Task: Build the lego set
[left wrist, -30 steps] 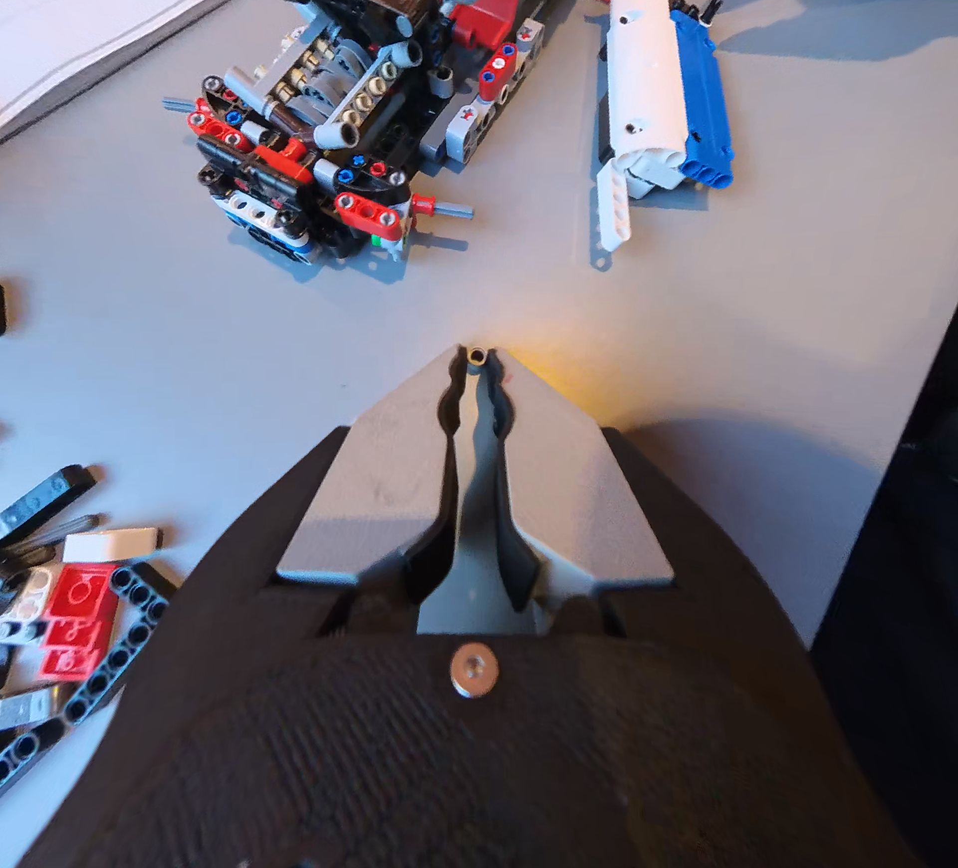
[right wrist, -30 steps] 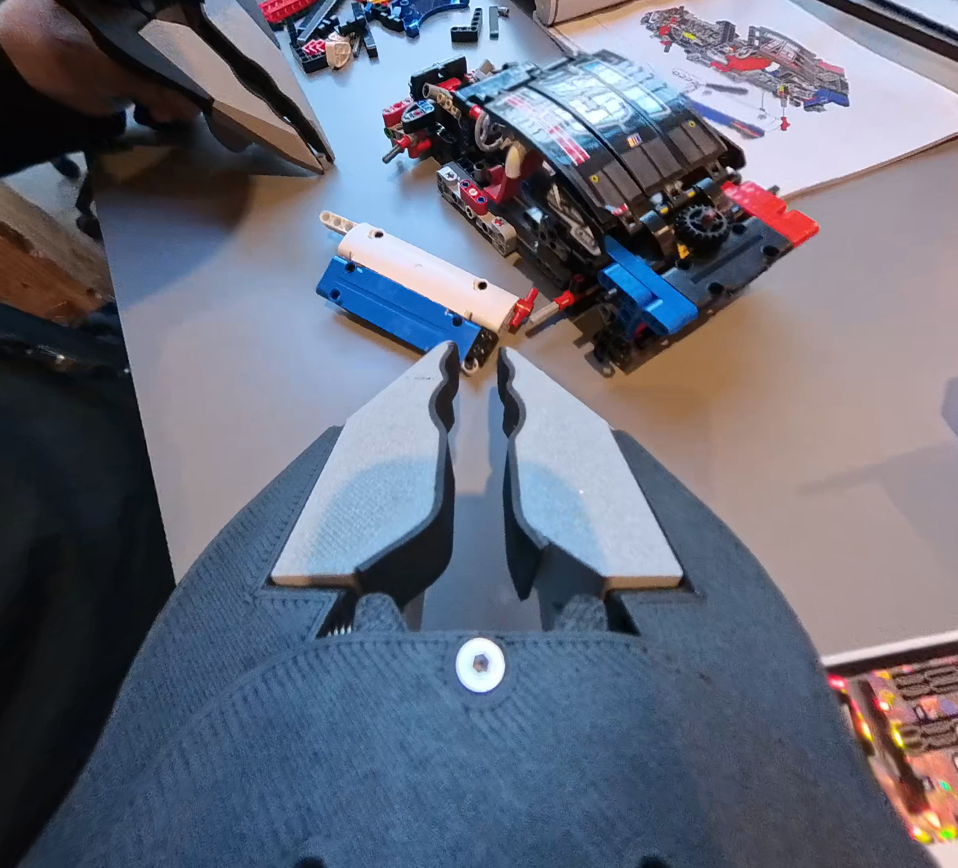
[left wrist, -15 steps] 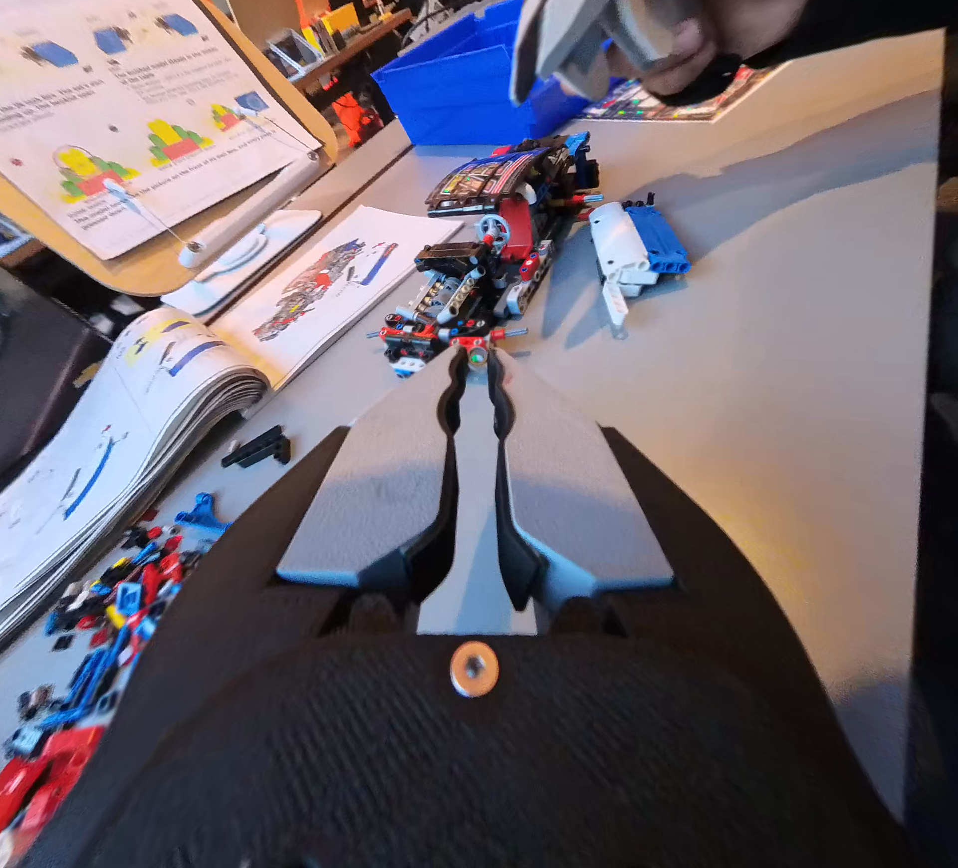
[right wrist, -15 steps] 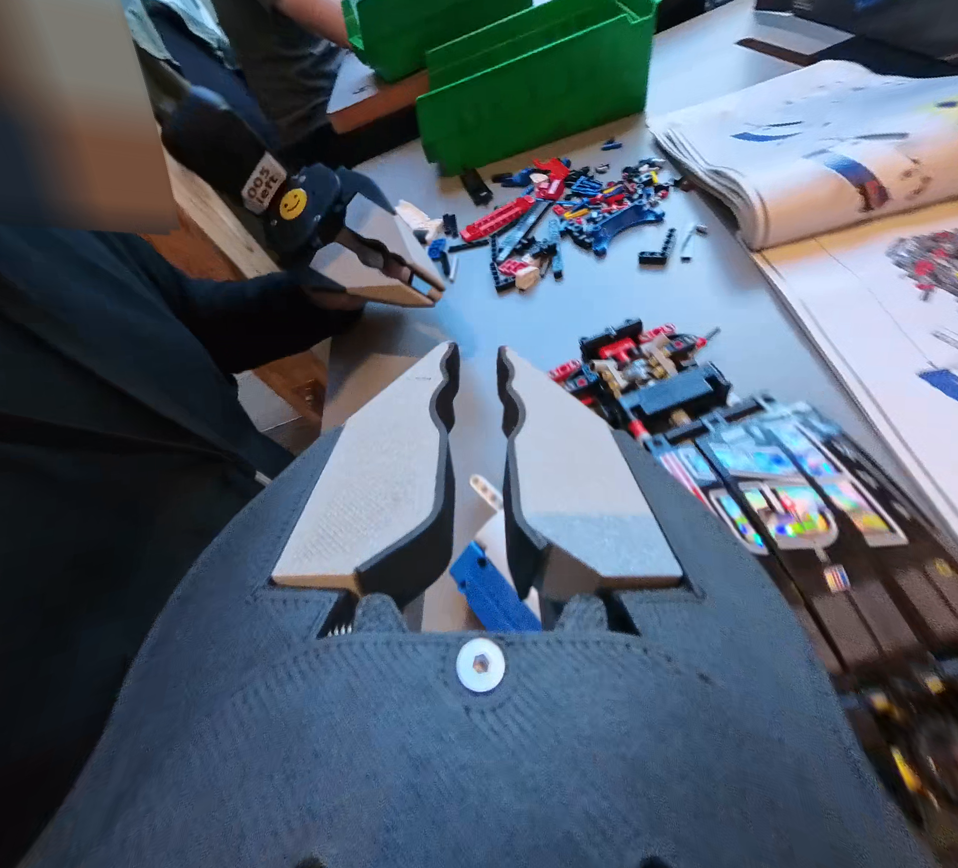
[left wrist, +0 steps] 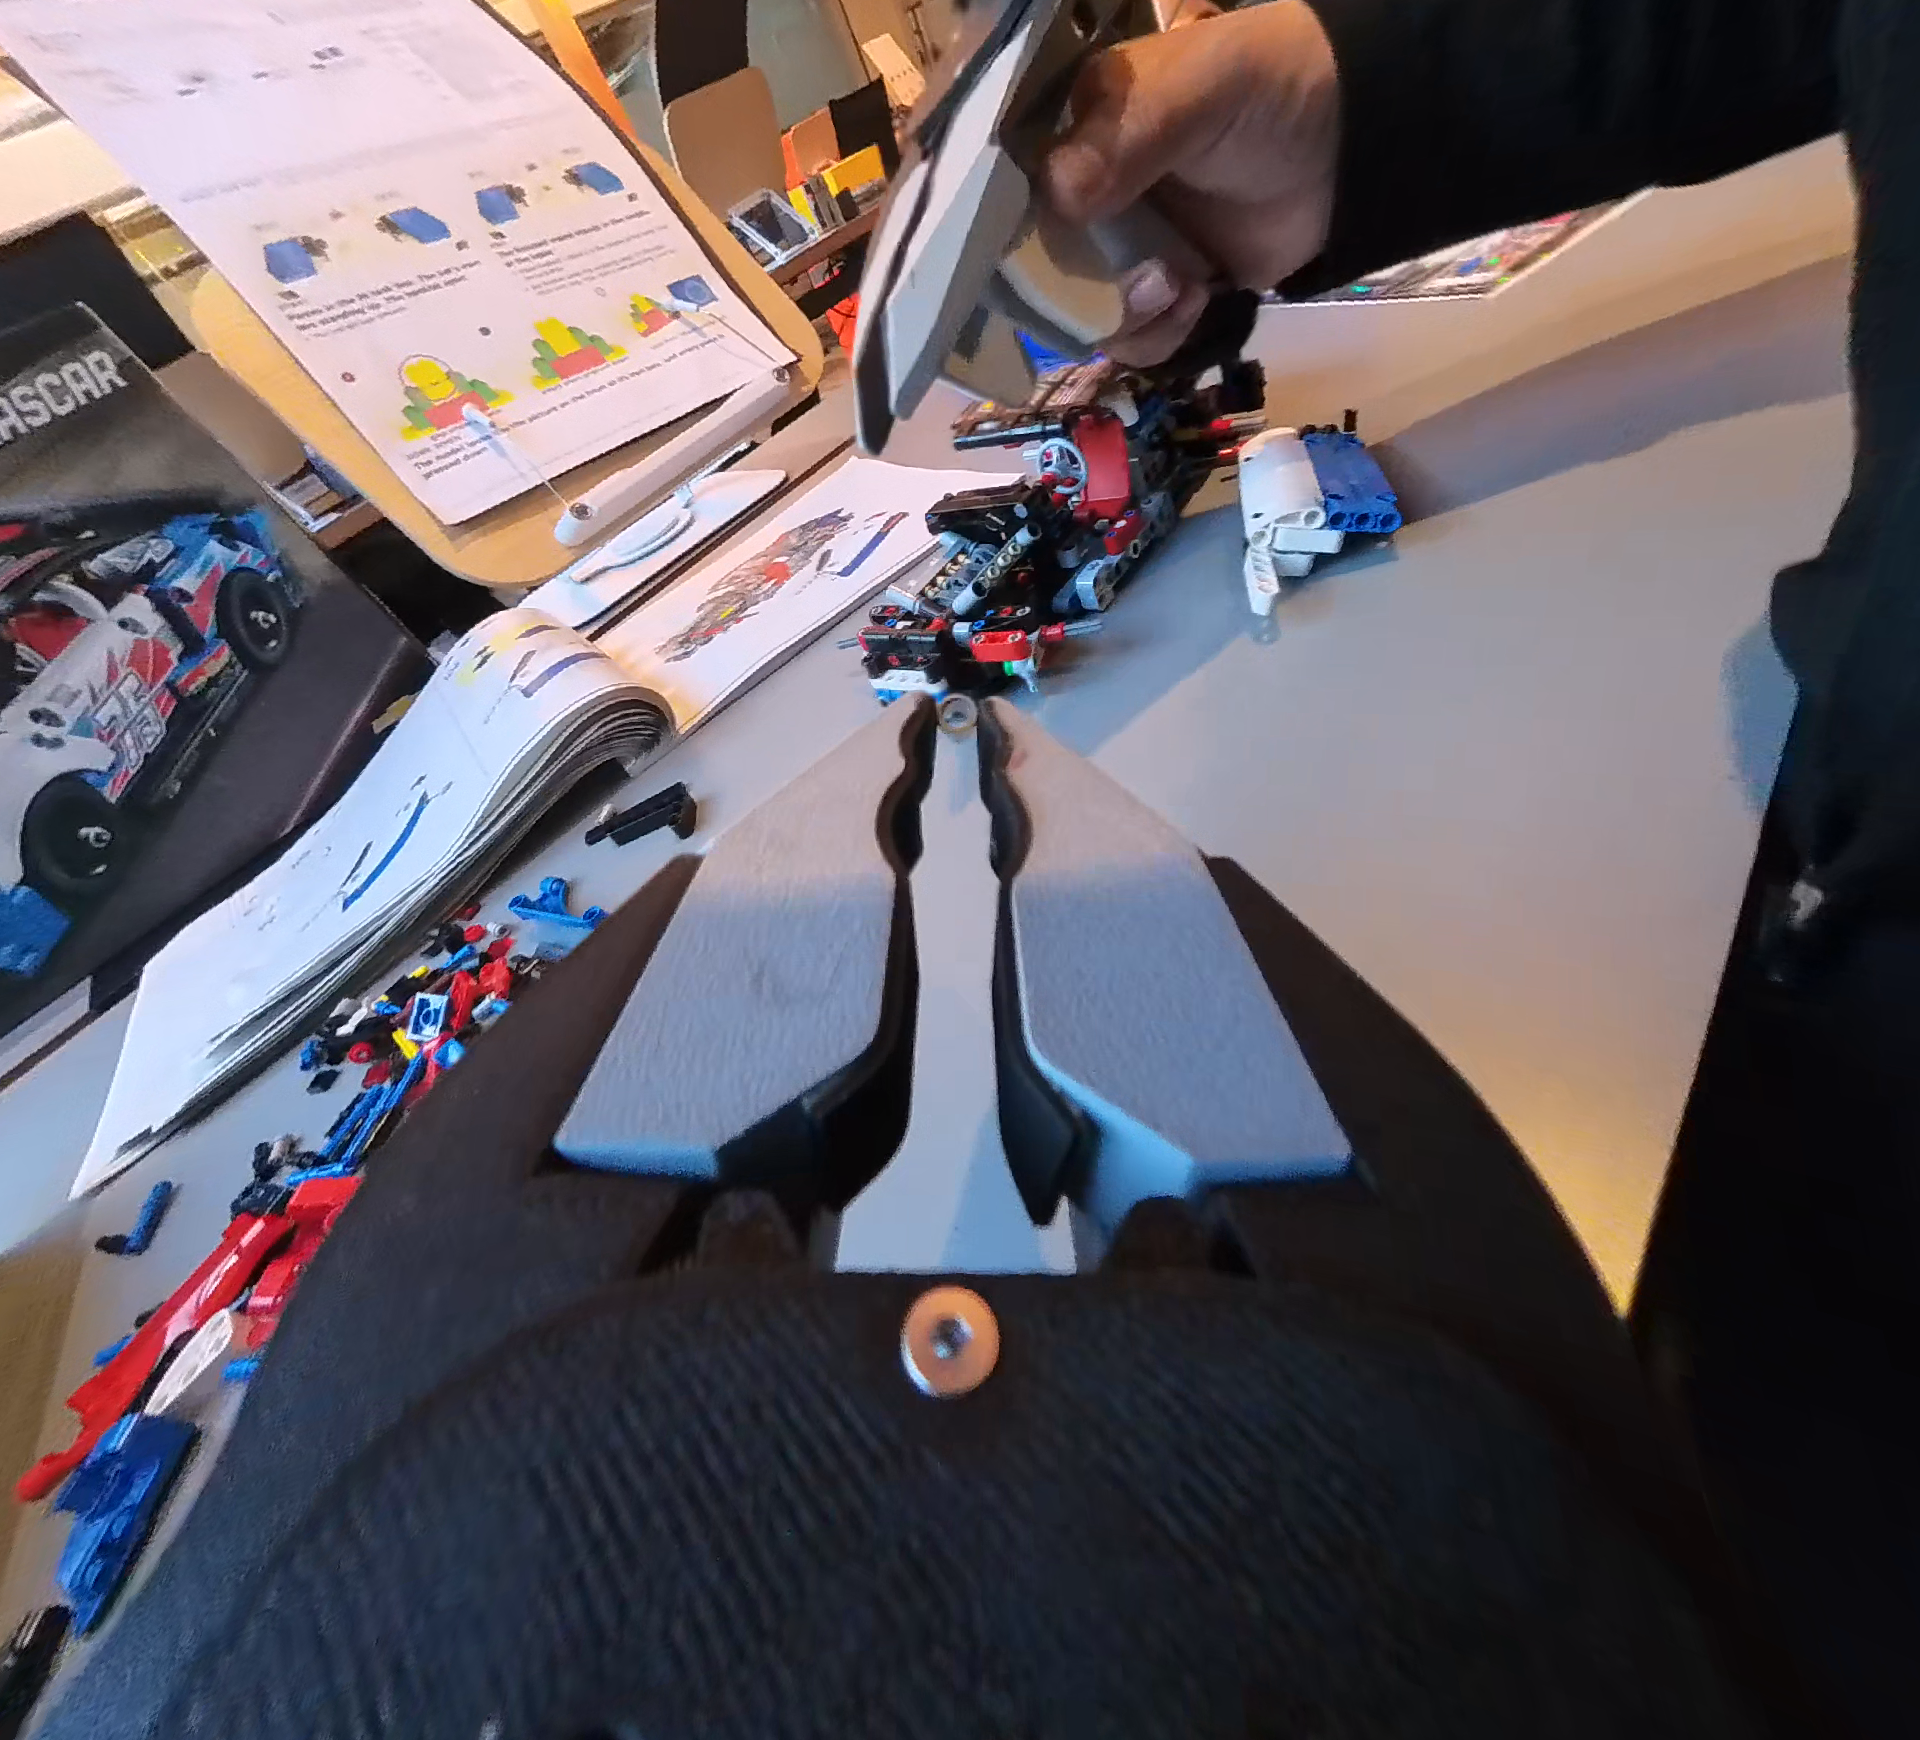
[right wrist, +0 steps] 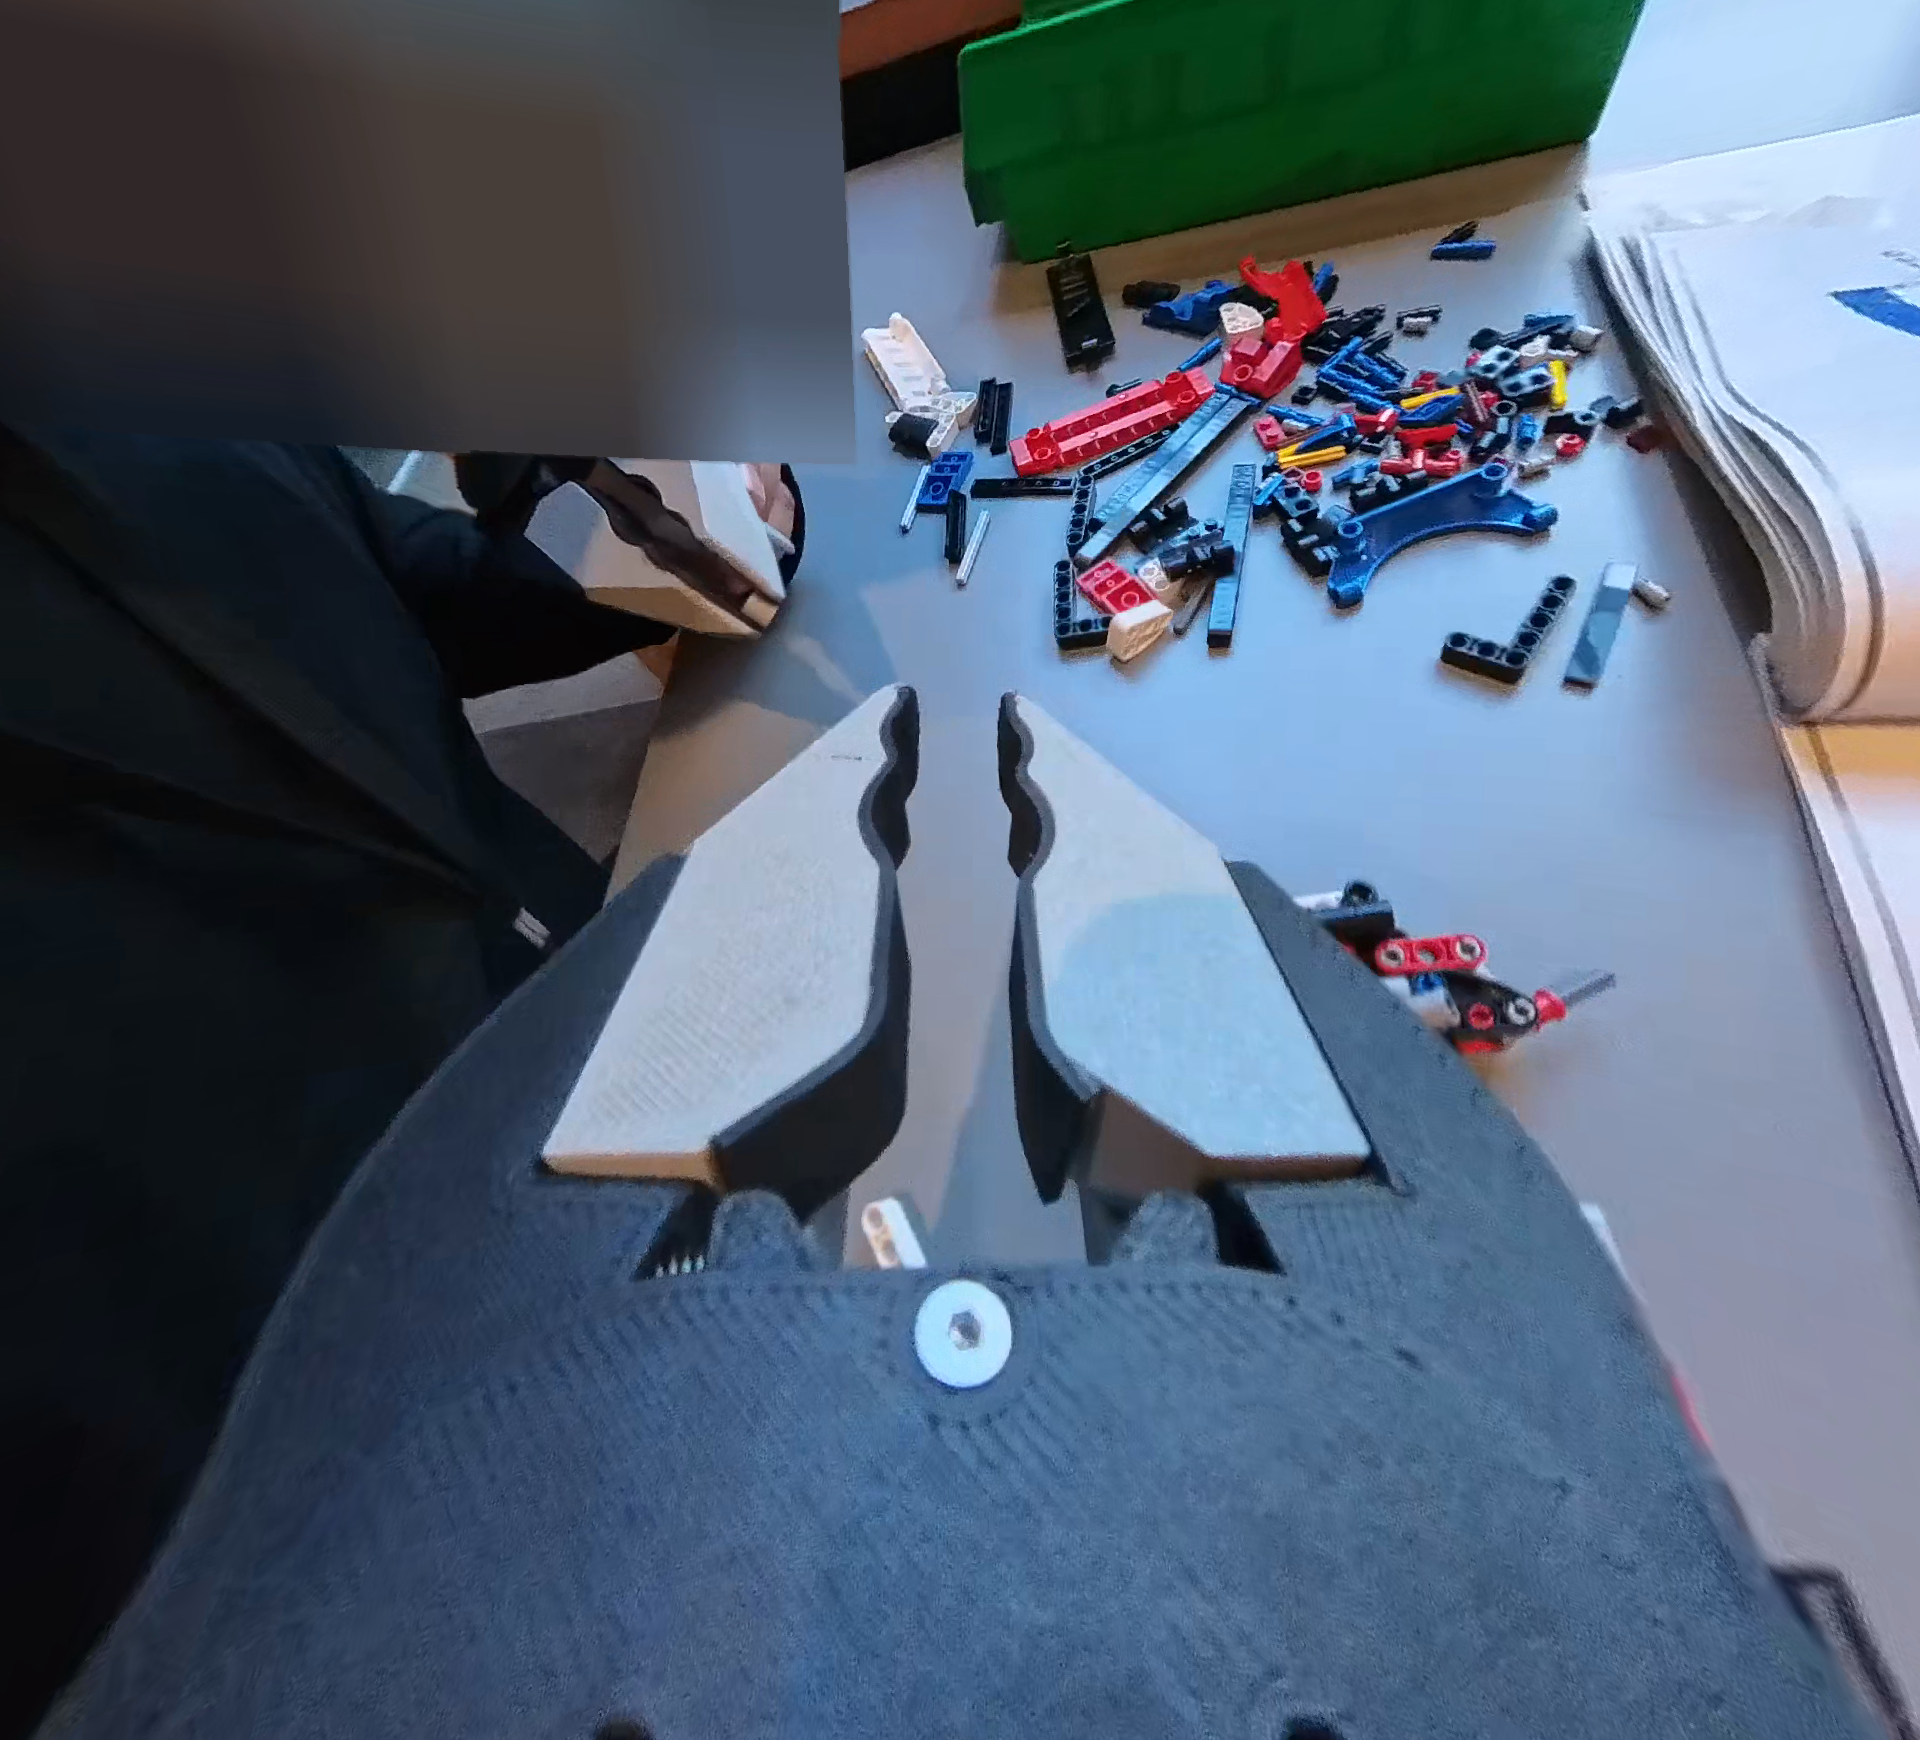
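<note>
Nearest to us, our left gripper pinches a small tan pin at its very tips, jaws nearly together, raised above the grey table. Our right gripper holds nothing, its jaws a narrow gap apart, lifted over the table and aimed toward the loose pieces. We judge we are between steps: one small part is in hand and not yet seated. Just beyond the pin sits the half-built car, with a white-and-blue sub-assembly to its right, apart from it. The next move likely calls for lowering the pin to a matching hole on the car and bracing the model with the free gripper. To the left lies the open instruction book. At the far edge stand green bins; we cannot tell what is inside them.
</note>
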`<action>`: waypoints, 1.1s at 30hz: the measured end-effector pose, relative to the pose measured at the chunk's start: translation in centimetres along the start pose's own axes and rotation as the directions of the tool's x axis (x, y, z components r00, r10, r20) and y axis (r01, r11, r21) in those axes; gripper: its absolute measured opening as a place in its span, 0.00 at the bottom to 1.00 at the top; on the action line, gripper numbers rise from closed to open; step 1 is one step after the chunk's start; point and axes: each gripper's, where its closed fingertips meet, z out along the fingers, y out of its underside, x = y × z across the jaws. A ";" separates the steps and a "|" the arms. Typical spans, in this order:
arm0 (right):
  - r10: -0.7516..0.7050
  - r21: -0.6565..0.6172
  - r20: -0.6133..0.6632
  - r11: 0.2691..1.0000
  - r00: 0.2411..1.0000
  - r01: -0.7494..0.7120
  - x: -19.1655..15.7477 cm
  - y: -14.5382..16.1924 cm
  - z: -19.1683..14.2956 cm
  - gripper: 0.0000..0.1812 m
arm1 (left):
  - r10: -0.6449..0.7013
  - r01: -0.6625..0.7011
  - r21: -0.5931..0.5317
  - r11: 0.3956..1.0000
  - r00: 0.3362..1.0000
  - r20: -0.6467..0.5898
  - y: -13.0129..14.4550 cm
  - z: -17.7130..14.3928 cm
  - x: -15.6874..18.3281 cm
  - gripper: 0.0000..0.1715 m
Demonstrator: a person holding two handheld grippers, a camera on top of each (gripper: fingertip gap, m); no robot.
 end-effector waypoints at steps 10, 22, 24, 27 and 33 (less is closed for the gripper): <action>-0.023 -0.075 0.091 0.997 0.996 0.030 0.7 -3.2 3.7 0.09 | -0.092 0.093 0.070 0.993 0.996 -0.017 -0.4 -1.2 -2.0 0.03; -0.090 0.025 -0.085 0.995 0.992 0.092 0.2 -4.6 7.0 0.09 | -0.718 0.780 0.096 0.618 0.610 -0.335 -2.1 -0.7 -9.7 0.03; -0.201 -0.006 -0.185 0.979 0.962 0.203 -0.1 -4.8 7.3 0.10 | -0.756 0.857 0.097 0.506 0.495 -0.428 -3.5 -0.9 -10.6 0.03; -0.375 -0.064 -0.379 0.923 0.846 0.380 -0.3 -5.4 7.1 0.10 | -0.773 0.894 0.098 0.438 0.430 -0.466 -4.6 -0.7 -10.6 0.03; -0.492 -0.100 -0.633 0.817 0.597 0.568 -2.3 -7.4 4.8 0.09 | -0.784 0.976 0.031 0.216 0.193 -0.589 -7.3 0.2 -9.0 0.03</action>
